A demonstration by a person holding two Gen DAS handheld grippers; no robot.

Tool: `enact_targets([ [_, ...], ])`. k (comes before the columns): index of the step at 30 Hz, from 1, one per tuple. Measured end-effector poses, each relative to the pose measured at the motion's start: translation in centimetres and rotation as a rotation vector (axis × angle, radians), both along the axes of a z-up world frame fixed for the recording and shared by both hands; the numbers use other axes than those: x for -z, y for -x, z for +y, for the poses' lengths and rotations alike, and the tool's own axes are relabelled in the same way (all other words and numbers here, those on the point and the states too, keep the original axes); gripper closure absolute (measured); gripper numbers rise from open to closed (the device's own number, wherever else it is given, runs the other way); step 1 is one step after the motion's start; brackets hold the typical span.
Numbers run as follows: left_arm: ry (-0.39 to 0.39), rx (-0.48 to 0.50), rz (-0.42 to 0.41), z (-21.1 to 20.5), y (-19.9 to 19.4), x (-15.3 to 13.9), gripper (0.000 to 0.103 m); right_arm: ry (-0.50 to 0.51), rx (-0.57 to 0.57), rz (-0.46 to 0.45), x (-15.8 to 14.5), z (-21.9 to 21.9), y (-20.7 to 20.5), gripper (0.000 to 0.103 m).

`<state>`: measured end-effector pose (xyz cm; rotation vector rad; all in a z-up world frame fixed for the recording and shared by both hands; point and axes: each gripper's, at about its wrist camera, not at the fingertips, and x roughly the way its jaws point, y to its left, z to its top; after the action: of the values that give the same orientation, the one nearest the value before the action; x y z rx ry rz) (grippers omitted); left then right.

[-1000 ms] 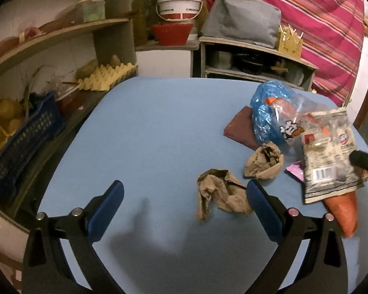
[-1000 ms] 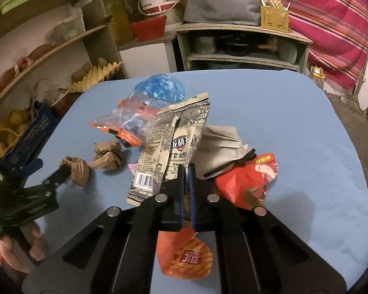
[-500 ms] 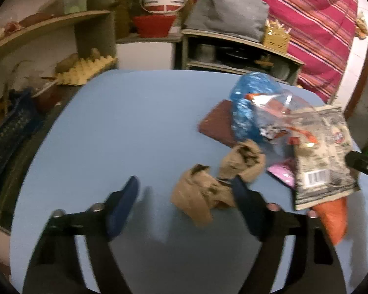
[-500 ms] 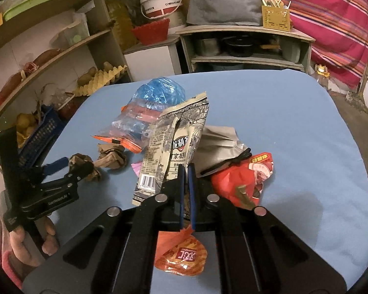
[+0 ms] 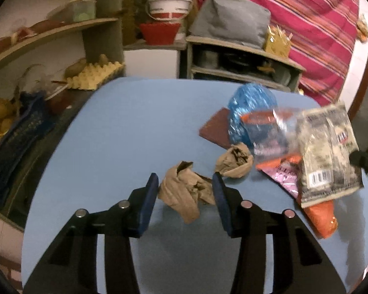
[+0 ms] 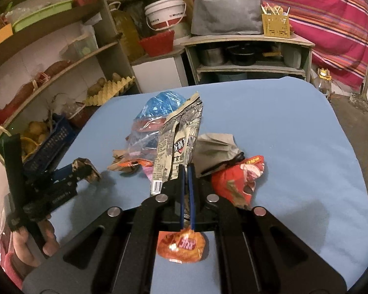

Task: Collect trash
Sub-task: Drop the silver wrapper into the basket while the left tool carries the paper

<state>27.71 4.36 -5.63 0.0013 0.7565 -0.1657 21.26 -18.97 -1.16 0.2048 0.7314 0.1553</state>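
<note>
Half a second earlier the left gripper [image 5: 185,188] stood wide with its blue pads well clear of the crumpled brown paper [image 5: 187,193]; now, at lower centre of the left wrist view, its jaws had narrowed to either side of the wad, the left pad just beside it and the right pad touching or nearly touching it, though whether they already pinched it could not be told. The paper's lower flap hung above its shadow on the blue table [image 5: 125,132]. To the right of it a second brown paper ball [image 5: 234,160] lay in the same spot as before, touching the clear plastic bag [image 5: 269,132] and the blue bag [image 5: 247,105] at centre right. Further right the printed snack packet [image 5: 327,154] stood tilted up, overlapping a pink wrapper [image 5: 283,177] and an orange wrapper [image 5: 320,216]. In the right wrist view the right gripper [image 6: 186,171], at lower centre, stayed clamped shut on that snack packet's lower edge, as earlier, with a red crumpled wrapper [image 6: 238,178] just to its right and an orange packet [image 6: 181,245] hanging below its fingers.
</note>
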Motion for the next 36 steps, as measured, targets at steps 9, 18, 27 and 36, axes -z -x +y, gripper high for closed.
enact_targets([
  [9,0.012,-0.096,-0.074,0.1,4.8,-3.4,0.058,-0.036,0.005,-0.076,-3.4,-4.1,5.2,0.099],
  [18,-0.027,-0.105,-0.108,-4.5,7.9,-5.0,0.058,-0.047,0.060,-0.091,-3.5,-10.1,9.8,0.099],
  [27,-0.018,-0.044,-0.117,-12.3,9.5,-4.7,0.058,-0.053,0.181,-0.088,-3.0,-19.1,14.5,0.099],
  [36,-0.002,0.064,-0.111,-20.7,9.8,-4.4,0.058,-0.027,0.312,-0.091,-3.0,-27.5,18.8,0.099],
])
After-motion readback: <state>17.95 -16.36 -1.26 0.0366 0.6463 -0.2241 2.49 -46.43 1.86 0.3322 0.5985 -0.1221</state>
